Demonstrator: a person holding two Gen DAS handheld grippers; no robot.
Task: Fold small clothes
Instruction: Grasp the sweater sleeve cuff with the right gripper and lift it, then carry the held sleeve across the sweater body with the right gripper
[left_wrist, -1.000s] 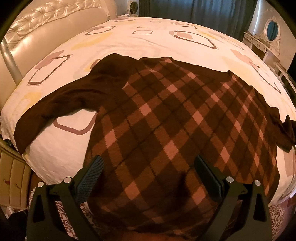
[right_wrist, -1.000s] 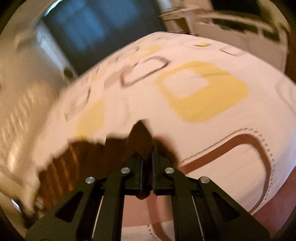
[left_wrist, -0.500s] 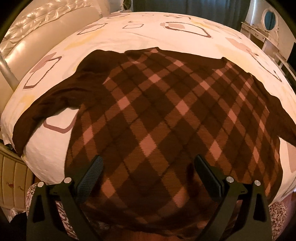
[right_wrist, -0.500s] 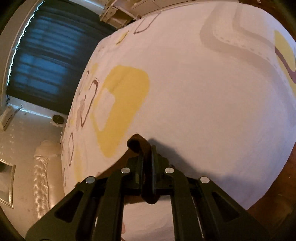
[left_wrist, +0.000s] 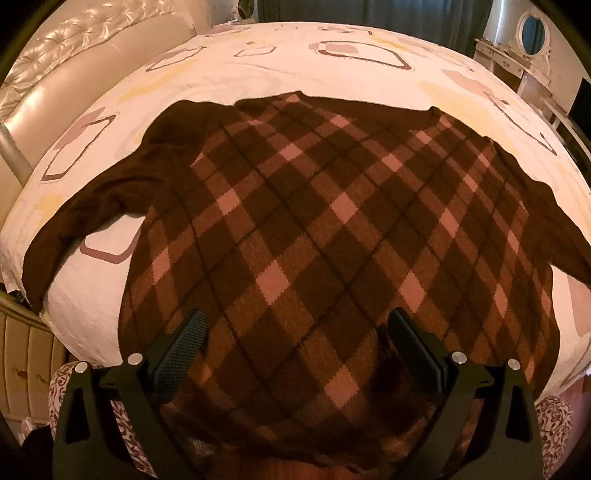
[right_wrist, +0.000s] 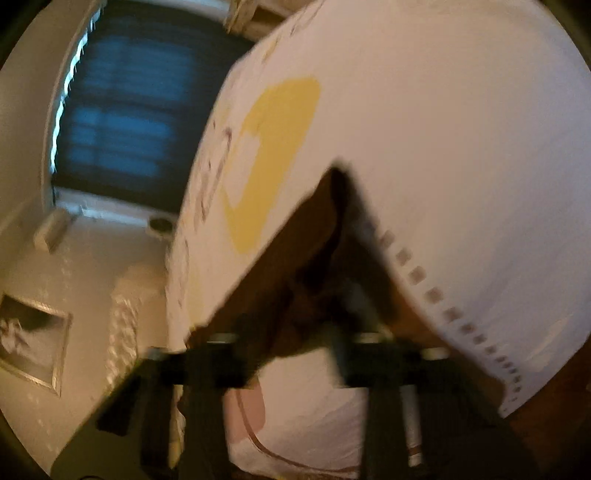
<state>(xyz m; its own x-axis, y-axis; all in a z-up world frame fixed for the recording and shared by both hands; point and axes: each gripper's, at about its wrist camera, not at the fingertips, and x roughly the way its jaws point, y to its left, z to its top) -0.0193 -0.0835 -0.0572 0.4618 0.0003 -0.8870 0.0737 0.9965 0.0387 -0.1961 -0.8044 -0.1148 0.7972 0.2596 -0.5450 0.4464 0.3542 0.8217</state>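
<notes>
The left gripper (left_wrist: 295, 354) is hanging with its jaws spread wide, nothing between the pads, above the near hem of the sweater (left_wrist: 314, 240). The right gripper (right_wrist: 295, 354) is showing only as a dark blur in its own view, so the pictures alone cannot settle its jaws; by the reading they are closed nearly all the way, and a peak of brown cloth (right_wrist: 314, 258) is rising from between the fingers, seemingly pinched there. The sweater, brown with pink diamond checks, is lying spread flat on the bed (left_wrist: 332, 74), its hem toward the left camera and its neck toward the far side. One plain brown sleeve (left_wrist: 92, 206) is stretching out to the left edge of the bed, and the other sleeve (left_wrist: 554, 229) is running off toward the right. The bed cover is showing white with yellow and brown outlined shapes. A padded headboard (left_wrist: 74, 55) is standing at the left, dark curtains (left_wrist: 369, 11) are hanging behind the bed, and a dresser with an oval mirror (left_wrist: 532, 29) is sitting at the far right.
</notes>
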